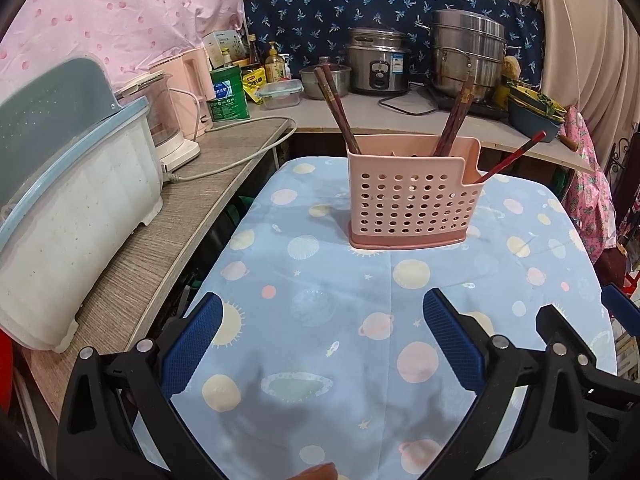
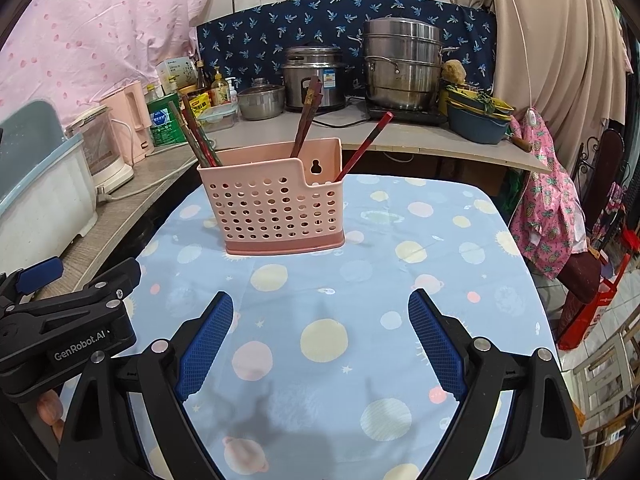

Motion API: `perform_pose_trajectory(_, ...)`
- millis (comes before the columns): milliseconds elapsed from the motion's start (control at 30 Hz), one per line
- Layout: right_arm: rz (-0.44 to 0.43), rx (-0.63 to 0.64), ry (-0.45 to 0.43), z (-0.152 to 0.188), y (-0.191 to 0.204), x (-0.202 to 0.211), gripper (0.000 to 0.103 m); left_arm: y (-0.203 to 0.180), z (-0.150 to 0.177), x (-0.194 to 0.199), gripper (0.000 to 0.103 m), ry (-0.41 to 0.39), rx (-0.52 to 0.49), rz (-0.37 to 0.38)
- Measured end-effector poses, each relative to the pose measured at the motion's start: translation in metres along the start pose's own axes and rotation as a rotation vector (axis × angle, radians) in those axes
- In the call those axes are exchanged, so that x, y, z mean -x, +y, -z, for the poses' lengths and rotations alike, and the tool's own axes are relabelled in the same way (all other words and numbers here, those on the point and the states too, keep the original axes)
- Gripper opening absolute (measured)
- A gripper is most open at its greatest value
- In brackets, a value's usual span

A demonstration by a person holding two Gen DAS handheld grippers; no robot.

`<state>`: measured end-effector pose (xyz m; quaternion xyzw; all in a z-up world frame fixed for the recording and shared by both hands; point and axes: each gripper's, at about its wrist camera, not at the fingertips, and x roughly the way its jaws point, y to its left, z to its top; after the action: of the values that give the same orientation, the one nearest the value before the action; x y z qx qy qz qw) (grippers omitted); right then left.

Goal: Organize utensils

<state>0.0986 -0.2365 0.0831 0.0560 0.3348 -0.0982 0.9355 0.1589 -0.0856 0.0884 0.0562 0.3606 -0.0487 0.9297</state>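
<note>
Cluttered kitchen bench behind the pink holder (image 1: 412, 192); both my claws (image 1: 320, 344) (image 2: 320, 344) gape empty, and nudging it might tip it.

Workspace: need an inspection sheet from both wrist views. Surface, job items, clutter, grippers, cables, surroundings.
Surface: table under a blue planet-print cloth, flat, only the holder on it.
Job's things: pink utensil holder upright at the far middle; dark chopsticks lean in its left end, another bunch mid, one red-tipped chopstick leans out of the low right compartment.
Clutter: nothing seen on the cloth.
Grippers: left gripper open, empty; right gripper open, empty; both over the near cloth.
Cables: white cord on the left counter; black cord by the rice cooker.
Surroundings: steamer pot, dish box, bottles on counters.
</note>
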Motion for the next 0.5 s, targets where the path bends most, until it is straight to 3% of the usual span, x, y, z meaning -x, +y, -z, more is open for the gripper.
perform_pose_trajectory(500, 0.001, -0.008, 0.003, -0.008, -0.003, -0.009, 0.085, -0.002, -0.006, -0.010, 0.096, 0.011, 0.017, -0.019)
